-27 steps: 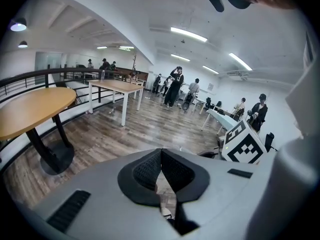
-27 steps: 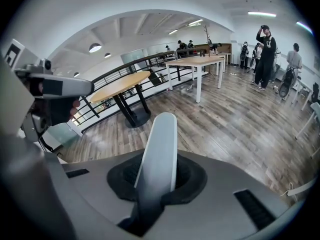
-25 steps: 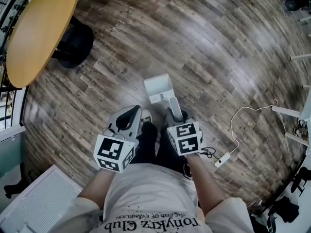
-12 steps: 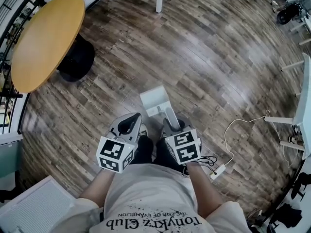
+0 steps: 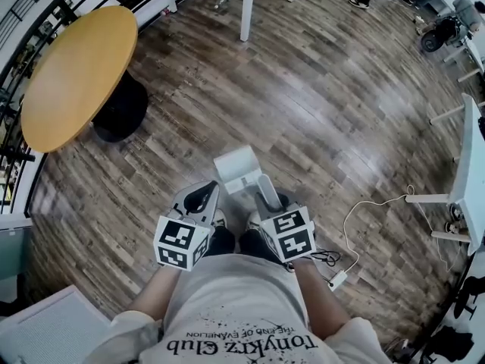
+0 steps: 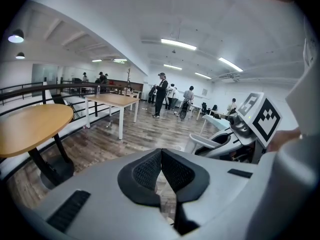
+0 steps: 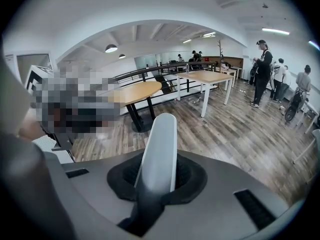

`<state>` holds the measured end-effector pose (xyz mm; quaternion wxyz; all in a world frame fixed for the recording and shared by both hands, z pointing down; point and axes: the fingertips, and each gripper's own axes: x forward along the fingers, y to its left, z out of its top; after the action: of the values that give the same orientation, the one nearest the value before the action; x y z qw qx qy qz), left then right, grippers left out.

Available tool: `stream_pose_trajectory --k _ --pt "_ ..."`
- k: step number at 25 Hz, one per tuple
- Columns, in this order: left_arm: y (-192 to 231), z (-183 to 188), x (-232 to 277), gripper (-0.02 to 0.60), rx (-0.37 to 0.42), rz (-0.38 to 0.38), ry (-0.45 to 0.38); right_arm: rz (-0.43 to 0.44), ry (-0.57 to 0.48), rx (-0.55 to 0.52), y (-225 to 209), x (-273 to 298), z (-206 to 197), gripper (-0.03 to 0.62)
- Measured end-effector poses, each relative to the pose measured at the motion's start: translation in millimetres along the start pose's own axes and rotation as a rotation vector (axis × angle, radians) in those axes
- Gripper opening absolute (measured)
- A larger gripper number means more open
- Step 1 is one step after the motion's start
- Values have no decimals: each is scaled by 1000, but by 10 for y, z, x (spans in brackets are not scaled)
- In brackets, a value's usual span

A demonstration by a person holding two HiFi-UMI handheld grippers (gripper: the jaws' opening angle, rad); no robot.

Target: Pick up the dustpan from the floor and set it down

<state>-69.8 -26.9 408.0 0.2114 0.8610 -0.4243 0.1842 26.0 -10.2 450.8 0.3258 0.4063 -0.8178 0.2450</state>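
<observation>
Right gripper view cuts off the white plastic dustpan (image 5: 238, 170); only its handle (image 7: 159, 149) shows, grasped by right hand-held gripper (image 5: 267, 194). Left hand-held gripper (image 5: 201, 197) clenched, empty. Dustpan held higher above wood floor (image 5: 341, 89) than a second ago.

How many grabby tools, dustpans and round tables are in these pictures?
Grey hand-held tools: 2 (left tool, right tool)
White plastic dustpan: 1
Round yellow-topped table: 1
Total: 4
</observation>
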Motion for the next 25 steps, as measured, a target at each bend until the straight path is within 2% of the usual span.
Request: stream_pose_trajectory --k 6,25 --pt "-50 115 -53 23 0 11 -25 1 -6 -4 -25 -115 50 71" --pt "-77 204 23 23 12 2 -26 9 3 2 -118 -106 86 71"
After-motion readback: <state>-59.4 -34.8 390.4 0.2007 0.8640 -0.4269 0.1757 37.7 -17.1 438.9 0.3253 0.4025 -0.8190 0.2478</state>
